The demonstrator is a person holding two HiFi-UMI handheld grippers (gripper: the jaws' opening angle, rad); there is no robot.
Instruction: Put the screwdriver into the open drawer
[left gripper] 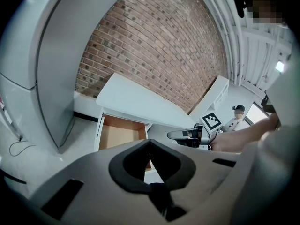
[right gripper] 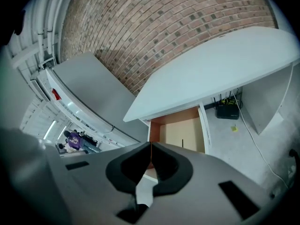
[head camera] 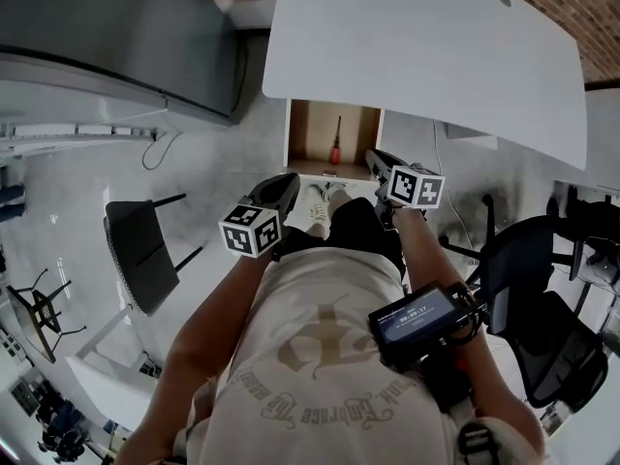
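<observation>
red-handled screwdriver [head camera: 335, 150], brown drawer [head camera: 311, 130], white desk [head camera: 426, 46]

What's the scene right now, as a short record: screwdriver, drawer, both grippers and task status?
screwdriver: lies inside the drawer, red handle toward the drawer's front
drawer: open, under the white desk
left gripper: jaws together, nothing held
right gripper: jaws together, nothing held, near the drawer's front edge
task status: screwdriver already in the drawer

Rough, matt red-brown brick wall [right gripper: 154, 27] fills the upper frame; the counter [right gripper: 220, 69] below is smooth matt white. The drawer [head camera: 312, 134] is lined in pale wood, the screwdriver [head camera: 336, 143] has a red plastic-looking handle, and the floor [head camera: 208, 163] is glossy.
</observation>
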